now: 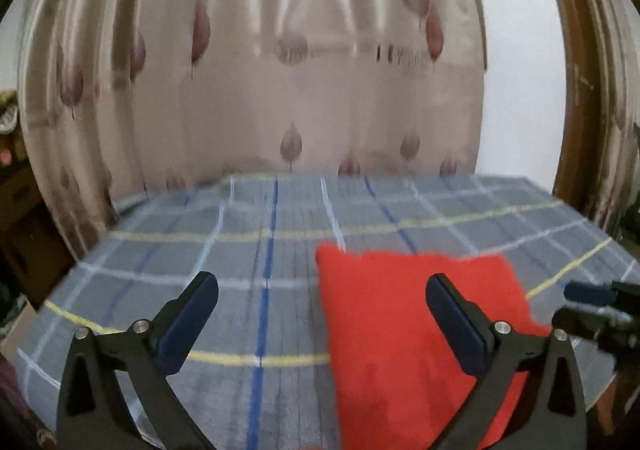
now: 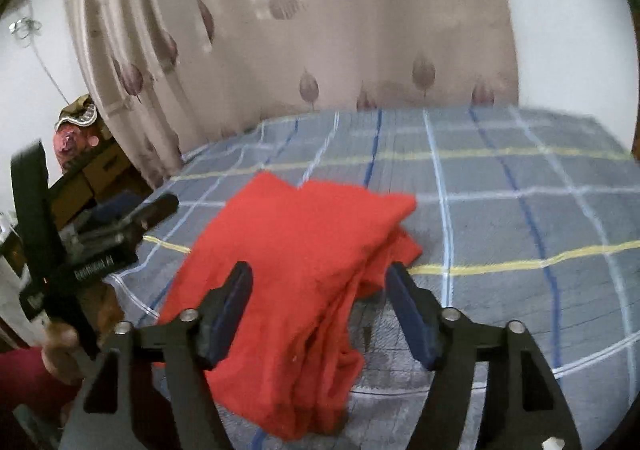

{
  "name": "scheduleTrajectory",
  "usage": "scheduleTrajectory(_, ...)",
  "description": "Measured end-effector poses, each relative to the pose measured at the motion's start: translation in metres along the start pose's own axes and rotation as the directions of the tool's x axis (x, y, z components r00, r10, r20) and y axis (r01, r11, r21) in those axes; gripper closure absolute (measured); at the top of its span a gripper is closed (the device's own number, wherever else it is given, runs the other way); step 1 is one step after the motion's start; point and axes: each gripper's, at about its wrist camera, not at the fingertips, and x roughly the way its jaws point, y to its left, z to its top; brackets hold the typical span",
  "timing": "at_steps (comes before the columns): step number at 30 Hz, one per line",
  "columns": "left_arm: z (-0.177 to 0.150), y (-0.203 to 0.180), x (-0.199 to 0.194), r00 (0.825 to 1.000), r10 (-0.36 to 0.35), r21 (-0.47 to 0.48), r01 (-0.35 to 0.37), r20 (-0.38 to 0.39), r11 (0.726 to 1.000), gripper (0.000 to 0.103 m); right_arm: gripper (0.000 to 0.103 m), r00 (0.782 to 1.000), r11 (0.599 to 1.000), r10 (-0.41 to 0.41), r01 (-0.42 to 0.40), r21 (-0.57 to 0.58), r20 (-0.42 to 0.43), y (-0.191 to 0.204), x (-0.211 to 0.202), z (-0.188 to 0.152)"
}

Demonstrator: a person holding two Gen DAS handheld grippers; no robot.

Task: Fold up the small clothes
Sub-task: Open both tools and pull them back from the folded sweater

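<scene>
A red garment (image 2: 304,262) lies folded in a rough stack on the plaid-covered table (image 2: 520,218). In the left wrist view the red garment (image 1: 400,338) lies under my right finger (image 1: 456,322). My left gripper (image 1: 322,302) is open and empty above the table, to the left of the cloth. My right gripper (image 2: 320,298) is open and empty just above the near part of the cloth. The left gripper also shows in the right wrist view (image 2: 132,210), and the right gripper shows in the left wrist view (image 1: 592,298).
A pale curtain with leaf print (image 1: 280,90) hangs behind the table. Cardboard boxes and a bundle (image 2: 80,138) stand at the far left. A brown wooden frame (image 1: 580,90) stands at the right. The table's blue-grey plaid cloth (image 1: 200,250) stretches to the left.
</scene>
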Motion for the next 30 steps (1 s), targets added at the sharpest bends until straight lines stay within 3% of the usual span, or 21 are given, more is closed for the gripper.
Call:
scheduleTrajectory(5,0.03,-0.008,-0.029,0.994,0.027,0.039,-0.031,0.106,0.999,0.0,0.033,0.999,1.0,-0.003,0.003,-0.011,0.034,0.005,-0.019,-0.001)
scheduleTrajectory(9,0.041,-0.01,-0.04,0.993,-0.028,0.028,0.025,0.111,0.999,0.0,0.032,1.0,1.0,0.009,-0.01,0.02,0.022,0.003,-0.021,-0.003)
scheduleTrajectory(16,0.042,-0.021,-0.054,0.99,-0.05,0.039,0.045,0.129,0.998,0.0,0.031,0.999,1.0,0.011,-0.012,0.023,0.037,0.002,-0.031,-0.007)
scheduleTrajectory(21,0.037,-0.021,-0.049,0.994,-0.065,-0.021,0.067,0.084,0.998,0.0,0.028,0.999,0.999,0.009,-0.011,0.031,0.047,0.002,-0.035,-0.008)
scheduleTrajectory(26,0.031,-0.026,-0.043,0.998,-0.028,-0.017,0.029,0.05,0.999,0.0,0.026,0.997,0.999,-0.046,0.046,0.005,0.063,0.008,-0.041,-0.008)
scheduleTrajectory(30,0.027,-0.027,-0.038,1.0,-0.018,-0.017,0.018,0.019,1.0,0.0,0.012,0.987,0.993,-0.108,0.113,-0.038,0.118,0.018,-0.051,-0.008)
